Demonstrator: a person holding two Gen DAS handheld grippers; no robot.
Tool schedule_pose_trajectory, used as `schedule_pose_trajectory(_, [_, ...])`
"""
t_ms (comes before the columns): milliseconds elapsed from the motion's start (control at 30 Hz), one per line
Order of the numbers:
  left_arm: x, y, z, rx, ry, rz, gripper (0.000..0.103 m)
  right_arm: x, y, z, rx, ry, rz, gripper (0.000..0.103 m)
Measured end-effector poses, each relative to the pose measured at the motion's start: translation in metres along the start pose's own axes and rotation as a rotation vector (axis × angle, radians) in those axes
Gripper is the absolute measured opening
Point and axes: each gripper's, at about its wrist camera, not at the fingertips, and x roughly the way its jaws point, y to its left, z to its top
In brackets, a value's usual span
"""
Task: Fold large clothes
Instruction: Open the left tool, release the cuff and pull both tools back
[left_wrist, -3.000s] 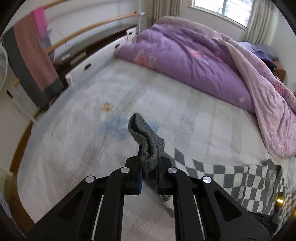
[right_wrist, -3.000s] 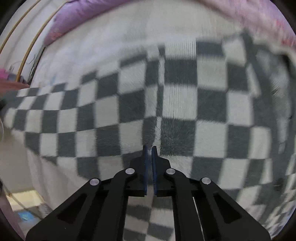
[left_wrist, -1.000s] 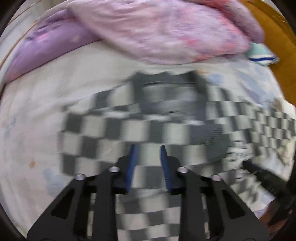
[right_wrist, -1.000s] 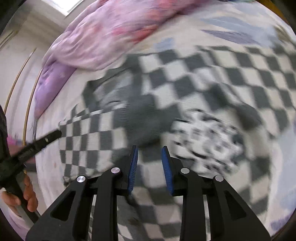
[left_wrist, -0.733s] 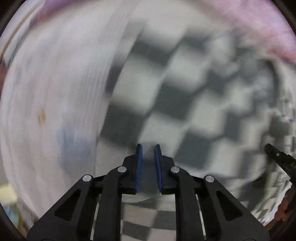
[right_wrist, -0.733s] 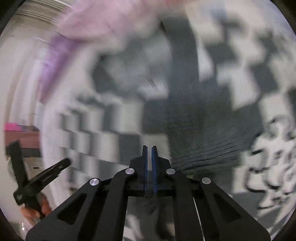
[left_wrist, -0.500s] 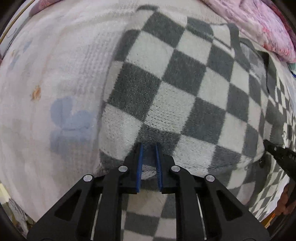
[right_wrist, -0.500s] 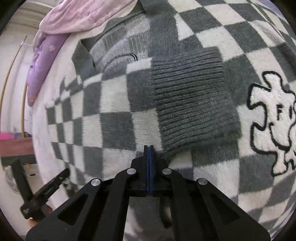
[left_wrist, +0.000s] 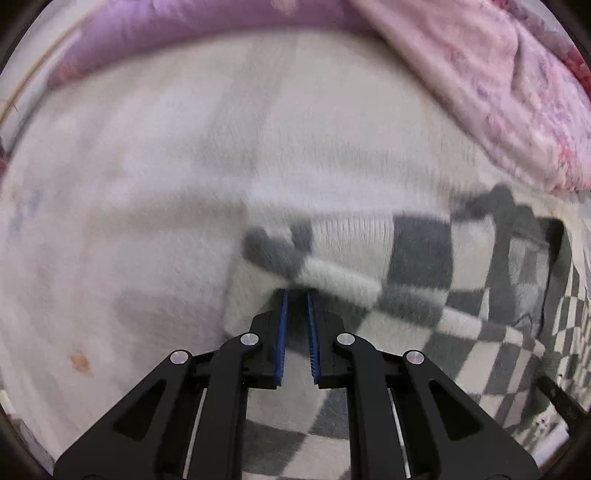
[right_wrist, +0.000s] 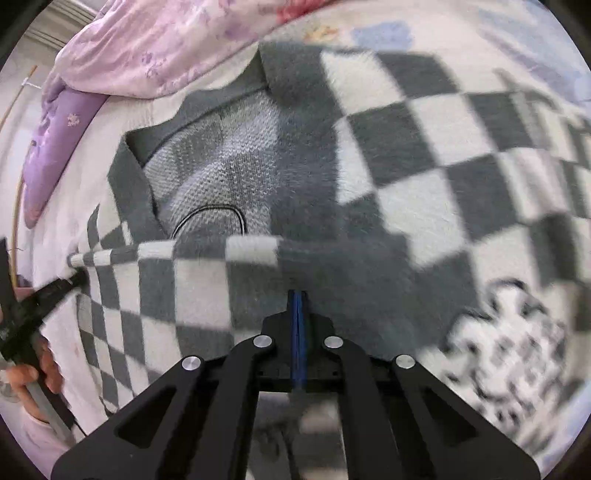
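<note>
A pale fleecy bed cover (left_wrist: 155, 184) with faint grey stripes and a small orange spot fills the surface in the left wrist view, and a purple quilt (left_wrist: 177, 33) runs along its far edge, giving way to a pink flowered quilt (left_wrist: 509, 96) on the right. Taking the sweater (right_wrist: 424, 155), a grey and white checked knit, as the landmark: it lies spread flat on the bed cover, its grey collar toward the quilts, with the open neck showing the knit's inner side and a black loop there. No writing can be read; a black and white patch at the sweater's lower right is too blurred to make out. At the sweater's left edge the left gripper (left_wrist: 295, 295) has its blue pads a narrow gap apart, with a fold of checked fabric at their tips; whether they pinch it cannot be told. A hand (right_wrist: 33, 373) holds that tool's handle left of the sweater. Below the collar, the right gripper (right_wrist: 297, 295) has its pads pressed together over a folded strip, seemingly gripping the knit
</note>
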Motion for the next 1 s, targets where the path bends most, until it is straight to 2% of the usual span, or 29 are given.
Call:
schedule_pose_trajectory(33, [0.007,0.005,0.003,-0.023,0.014,0.010,0.012,0.008,0.000,-0.005,0.000,0.008,-0.003,0.000])
schedule_pose_trajectory(67, [0.020,0.011,0.006,-0.061,0.049,-0.016,0.011,0.016,-0.005,-0.007,0.000,-0.008,0.014,0.000])
schedule_pose_trajectory(100, [0.024,0.013,0.008,-0.074,0.049,-0.024,0.012,0.019,-0.008,-0.007,0.003,-0.026,0.032,0.000])
schedule_pose_trajectory(200, [0.014,0.007,0.012,-0.014,0.059,0.005,0.012,0.009,-0.006,-0.001,0.031,0.004,0.041,0.000])
schedule_pose_trajectory(333, [-0.009,0.008,-0.001,0.027,0.088,0.000,0.014,-0.018,-0.014,-0.006,0.054,0.030,0.101,0.009])
schedule_pose_trajectory(367, [-0.014,0.009,-0.003,0.035,0.083,0.009,0.015,-0.026,-0.015,-0.009,0.061,0.037,0.096,0.020])
schedule_pose_trajectory(467, [-0.040,0.010,-0.015,0.047,0.087,0.015,0.022,-0.055,-0.022,-0.026,0.054,-0.007,0.114,0.039])
schedule_pose_trajectory(533, [-0.057,0.007,-0.025,0.058,0.080,0.022,0.025,-0.077,-0.019,-0.041,0.039,-0.035,0.097,0.048])
schedule_pose_trajectory(600, [-0.081,-0.006,-0.043,0.067,0.068,0.027,0.033,-0.101,-0.020,-0.052,0.027,-0.057,0.097,0.050])
schedule_pose_trajectory(700, [-0.118,-0.017,-0.060,0.077,0.050,0.023,0.034,-0.129,-0.015,-0.075,-0.002,-0.087,0.113,0.054])
schedule_pose_trajectory(767, [-0.140,-0.024,-0.067,0.080,0.039,0.015,0.034,-0.149,-0.013,-0.087,-0.027,-0.107,0.110,0.062])
schedule_pose_trajectory(867, [-0.177,-0.030,-0.089,0.088,0.023,0.003,0.035,-0.182,-0.011,-0.108,-0.083,-0.158,0.122,0.068])
schedule_pose_trajectory(1000, [-0.227,-0.040,-0.115,0.108,-0.004,0.028,0.039,-0.226,-0.013,-0.134,-0.145,-0.219,0.142,0.075])
